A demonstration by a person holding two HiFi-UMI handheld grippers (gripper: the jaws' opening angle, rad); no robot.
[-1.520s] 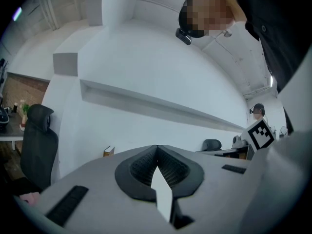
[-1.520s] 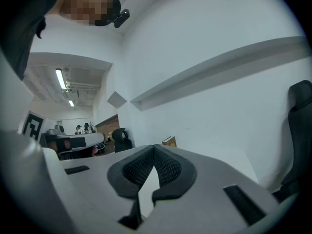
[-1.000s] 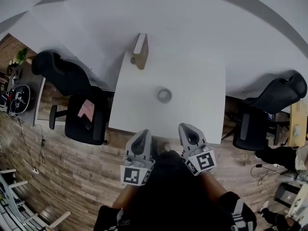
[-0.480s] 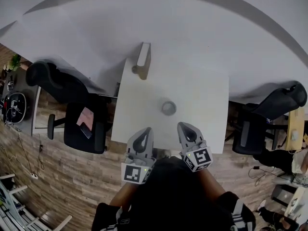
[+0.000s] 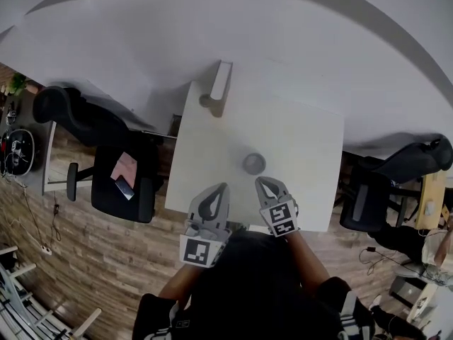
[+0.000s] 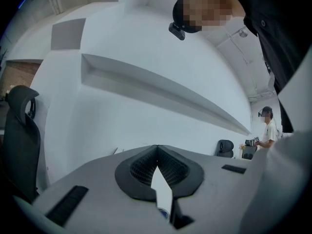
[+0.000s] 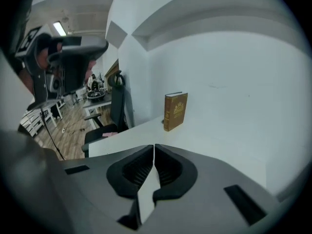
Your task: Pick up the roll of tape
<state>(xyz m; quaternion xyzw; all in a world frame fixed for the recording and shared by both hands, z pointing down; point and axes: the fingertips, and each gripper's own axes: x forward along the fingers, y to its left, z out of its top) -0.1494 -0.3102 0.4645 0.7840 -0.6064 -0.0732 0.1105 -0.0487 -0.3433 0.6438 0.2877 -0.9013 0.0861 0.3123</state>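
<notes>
Only the head view shows the roll of tape [image 5: 254, 163]; left claw [image 5: 221, 188], right claw [image 5: 262, 182] both closed.

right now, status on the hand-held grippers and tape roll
Left hand-held gripper shut, empty; right hand-held gripper same. Roll of tape lies untouched on white table, just ahead of them. Nothing between.
</notes>
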